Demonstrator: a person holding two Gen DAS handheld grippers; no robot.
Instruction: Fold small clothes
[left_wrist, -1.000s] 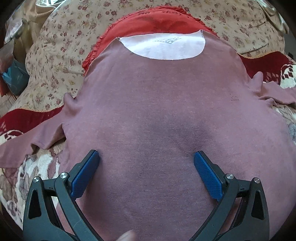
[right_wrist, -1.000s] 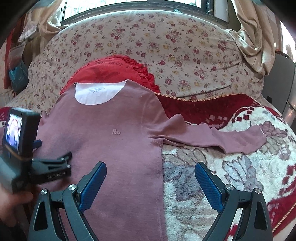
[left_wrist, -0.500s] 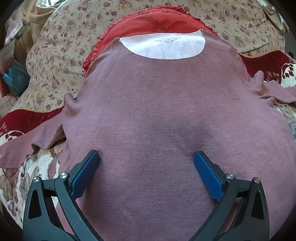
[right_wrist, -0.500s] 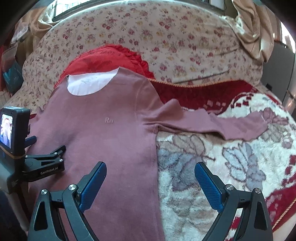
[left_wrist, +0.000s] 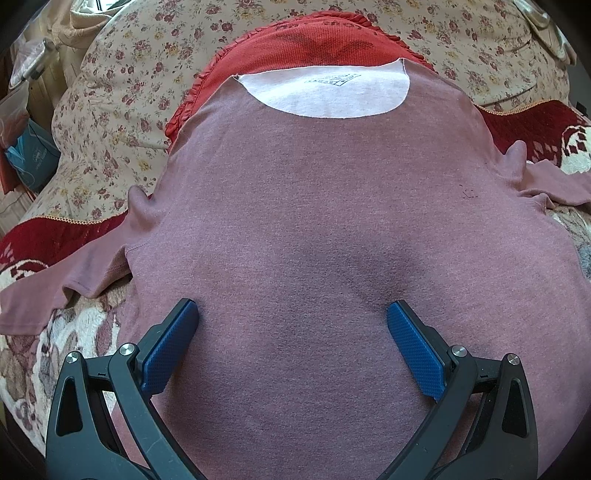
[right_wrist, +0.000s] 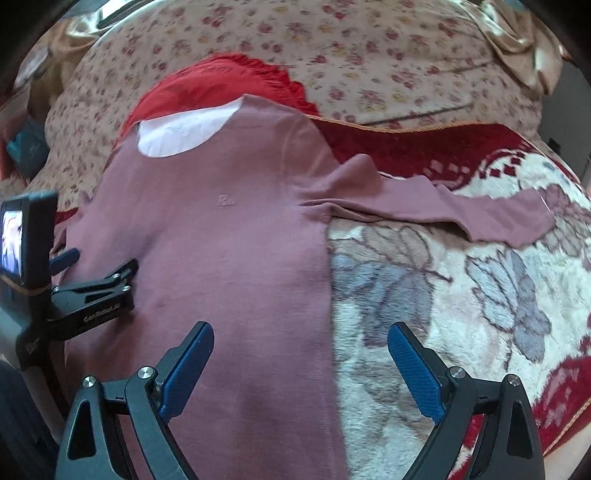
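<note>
Both grippers are spread wide and hold nothing. Left gripper (left_wrist: 291, 339) hovers low over the middle of a mauve long-sleeved shirt (left_wrist: 314, 221), its blue fingertips (left_wrist: 171, 343) apart above the lower chest; whether they touch the cloth is unclear. Right gripper (right_wrist: 301, 365) sits above the shirt's side seam, one finger over the cloth and the other over the blanket (right_wrist: 461, 295), probably lined up to deal with that edge or the sleeve.

Laid out flat and face up, the shirt rests on a fleecy floral blanket, neck hole pointing away and showing a white inner lining (left_wrist: 321, 92). Its collar end overlaps a red frilled cushion (left_wrist: 314, 40) propped against a flowered sofa back (right_wrist: 369, 55). One sleeve (right_wrist: 443, 210) stretches out sideways across the blanket; the other sleeve (left_wrist: 62, 280) lies out on the opposite side. Spread this way, sleeves extended, the garment looks prepared for folding, with no fold made yet.
</note>
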